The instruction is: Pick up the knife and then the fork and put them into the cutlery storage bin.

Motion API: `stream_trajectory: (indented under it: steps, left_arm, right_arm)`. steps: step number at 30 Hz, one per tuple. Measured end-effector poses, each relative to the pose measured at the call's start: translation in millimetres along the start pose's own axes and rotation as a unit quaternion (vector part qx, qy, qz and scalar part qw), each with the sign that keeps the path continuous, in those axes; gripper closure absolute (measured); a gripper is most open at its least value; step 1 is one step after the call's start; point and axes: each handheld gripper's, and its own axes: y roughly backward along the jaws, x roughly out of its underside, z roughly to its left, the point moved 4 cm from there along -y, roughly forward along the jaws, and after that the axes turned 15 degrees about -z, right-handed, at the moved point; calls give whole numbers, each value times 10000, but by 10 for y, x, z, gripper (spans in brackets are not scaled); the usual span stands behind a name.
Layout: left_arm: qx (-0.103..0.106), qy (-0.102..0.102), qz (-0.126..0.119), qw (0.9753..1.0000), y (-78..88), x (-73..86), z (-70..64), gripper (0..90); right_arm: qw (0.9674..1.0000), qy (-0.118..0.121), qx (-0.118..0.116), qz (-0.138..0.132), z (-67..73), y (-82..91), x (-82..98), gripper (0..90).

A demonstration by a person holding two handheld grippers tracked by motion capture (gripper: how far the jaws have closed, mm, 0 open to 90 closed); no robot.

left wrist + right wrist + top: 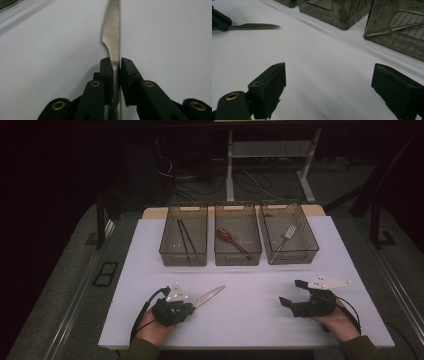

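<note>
High view, knife: the knife (209, 296) lies on the white table (250, 320) in front of you at the near left, blade pointing up and to the right toward the bins.
High view, left gripper: your left gripper (190, 306) is at the handle end of the knife, low over the table.
High view, right gripper: your right gripper (292, 292) rests at the near right, well apart from the knife, with nothing between its jaws.
High view, bins: the left bin (183, 251) holds chopsticks (185, 239), the middle bin (238, 251) a spoon (231, 239), the right bin (289, 251) a fork (287, 235).
Left gripper view, grip: your jaws stand close on either side of the knife handle (115, 75), pads against it; the blade runs straight ahead on the table.
Right gripper view, jaws: they stand wide apart over bare table; the knife shows far off to the left with the other gripper's tip on it.
Step in hand: you appear to be taking hold of the knife, not yet lifting it.
Next move: likely lift it level, keep the thin handle from twisting in the pads, then carry it toward the bins; which bin, the pictures do not settle.
</note>
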Motion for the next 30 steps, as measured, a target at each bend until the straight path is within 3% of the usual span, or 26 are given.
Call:
stream_trajectory:
  steps: [7,10,14,25,30]
  left_arm:
    - [152,45,-67,9999,62,32,-2,708]
    - [155,-54,-85,9998,54,53,3,736]
    - [224,-21,-179,9996,54,77,34,780]
    - [254,-123,-125,9995,52,54,35,793]
    - [255,-180,-283,9991,44,-28,6,793]
  right_arm:
    - [10000,-3,4,4,-9,4,5,117]
    - [10000,16,6,14,-7,1,5,117]
    - [10000,17,9,-14,-3,8,-3,117]
    - [10000,73,-9,-1,7,2,-14,118]
    - [10000,-5,-5,-60,4,10,-36,117]
